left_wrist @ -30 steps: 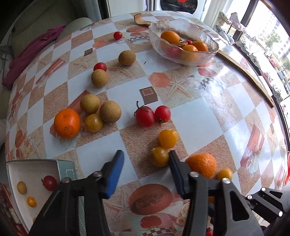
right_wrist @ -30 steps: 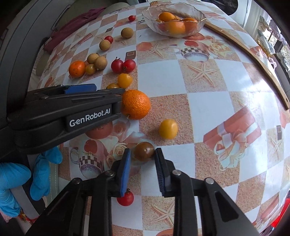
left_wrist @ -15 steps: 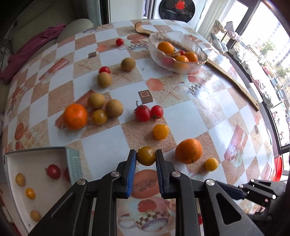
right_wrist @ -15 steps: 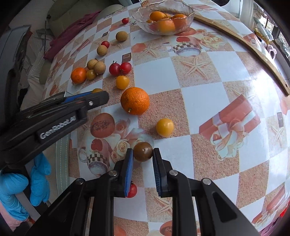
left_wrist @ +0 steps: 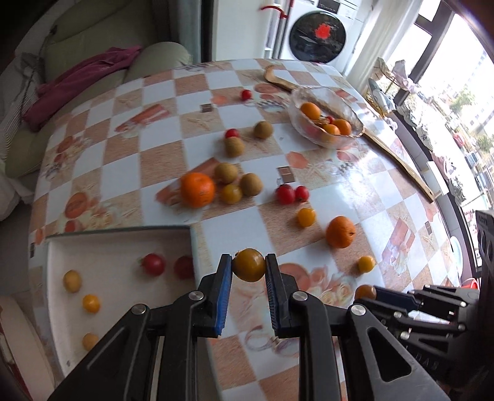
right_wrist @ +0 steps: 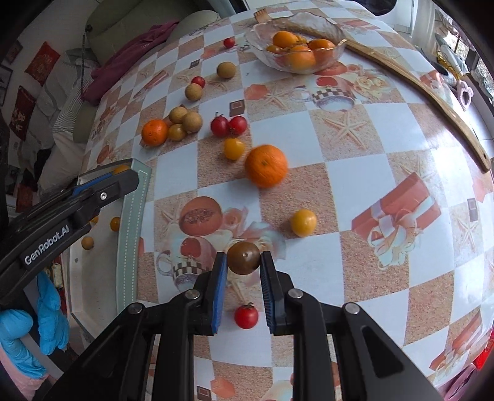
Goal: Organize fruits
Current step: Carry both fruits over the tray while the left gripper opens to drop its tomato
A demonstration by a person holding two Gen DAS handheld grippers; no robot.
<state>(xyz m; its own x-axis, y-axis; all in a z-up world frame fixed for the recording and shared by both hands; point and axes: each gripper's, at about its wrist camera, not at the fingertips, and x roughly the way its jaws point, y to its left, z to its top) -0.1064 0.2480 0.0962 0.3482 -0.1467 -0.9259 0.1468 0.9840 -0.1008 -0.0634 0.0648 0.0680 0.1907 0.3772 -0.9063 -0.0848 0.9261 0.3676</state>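
Glass bowl (left_wrist: 324,123) holding oranges, white tray (left_wrist: 117,246) holding 6 tomatoes

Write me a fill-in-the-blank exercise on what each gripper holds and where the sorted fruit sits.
1. The left gripper is shut on a small ____-coloured tomato.
2. The right gripper grips a dark ____ tomato.
3. The clear glass bowl at the far side of the table holds several ____.
4. The white rectangular tray holds two ____ tomatoes beside small yellow ones.

Missing words: yellow; brown; oranges; red
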